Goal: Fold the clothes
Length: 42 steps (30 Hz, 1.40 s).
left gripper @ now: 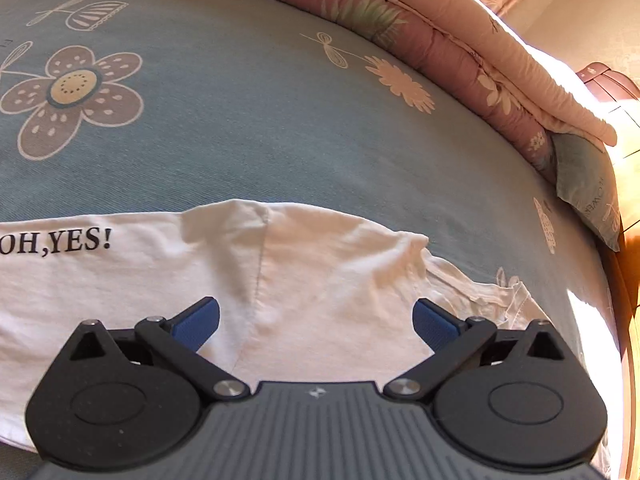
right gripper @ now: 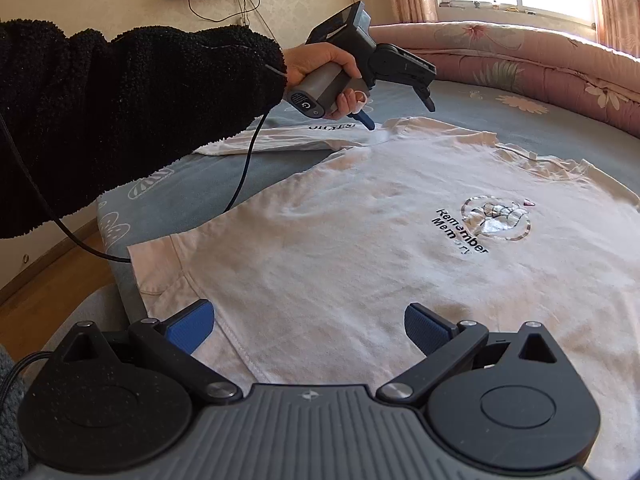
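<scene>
A: Left hand-held gripper (left gripper: 316, 316)?
B: Jaws spread, grasping nothing; T-shirt (left gripper: 280, 280) sleeve seam right under it, flat on the bed (left gripper: 240, 140).
A: Right hand-held gripper (right gripper: 310, 326)?
B: Also released, hovering over the shirt's bottom hem corner.

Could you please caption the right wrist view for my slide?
Open right tongs over the hem of a white T-shirt spread on a bed; open left tongs above its sleeve.
</scene>
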Tool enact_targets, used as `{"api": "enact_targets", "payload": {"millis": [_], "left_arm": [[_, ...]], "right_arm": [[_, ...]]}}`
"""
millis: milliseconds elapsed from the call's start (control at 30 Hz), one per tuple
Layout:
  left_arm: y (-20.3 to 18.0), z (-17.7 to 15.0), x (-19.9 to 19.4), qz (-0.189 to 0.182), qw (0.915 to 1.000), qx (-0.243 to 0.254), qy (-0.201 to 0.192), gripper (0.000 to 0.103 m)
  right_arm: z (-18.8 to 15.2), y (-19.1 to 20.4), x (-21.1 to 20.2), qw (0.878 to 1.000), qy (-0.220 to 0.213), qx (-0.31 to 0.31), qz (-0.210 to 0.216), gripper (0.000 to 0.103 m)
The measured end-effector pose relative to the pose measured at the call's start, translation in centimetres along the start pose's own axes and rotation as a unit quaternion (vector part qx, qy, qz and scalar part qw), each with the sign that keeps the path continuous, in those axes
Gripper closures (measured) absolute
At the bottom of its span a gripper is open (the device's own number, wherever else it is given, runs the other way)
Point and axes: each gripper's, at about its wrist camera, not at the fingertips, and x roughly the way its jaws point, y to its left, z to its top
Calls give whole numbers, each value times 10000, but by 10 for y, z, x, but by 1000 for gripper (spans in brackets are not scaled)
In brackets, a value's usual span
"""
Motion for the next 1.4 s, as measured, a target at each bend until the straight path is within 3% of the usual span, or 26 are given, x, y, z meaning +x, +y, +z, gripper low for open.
{"api": "enact_targets", "payload": {"millis": [200,367,567,700,800,900,1000,1133,1233,1400], "left_arm": [[3,23,39,158,9991,102,-375,1],[2,37,38,206,9982,35,-554,1],[-21,16,17,-481,9976,382,-313,1],[-27,14,43,-190,9978,619,-122,1],[-26,20,53,-141,9965,640,-521,1],[-31,25,56,-5,9958,699,-583,1],[-33,27,40,-6,9976,535,-436,1],[-25,24,-8,-105,9972,597,-438,1],[-6,21,-49,-30,9974,652,-291,1],[42,-2,-72,207,9991,323,197,1]], "right_arm": [[-1,-7,1,9999,94,74,-35,0],[-2,-14,-1,9995,148,235,-150,0],[-3,-15,-4,9992,131,301,-230,0],[-4,-17,-2,9990,182,313,-263,0],[-4,-20,-1,9988,206,348,-270,0],[-4,-23,0,9984,248,405,-295,0],[-4,-23,-2,9983,223,387,-363,0],[-2,-20,-9,9987,77,334,-378,0],[-2,-16,-12,9990,8,261,-369,0],[-2,-9,-11,9992,15,124,-388,0]]}}
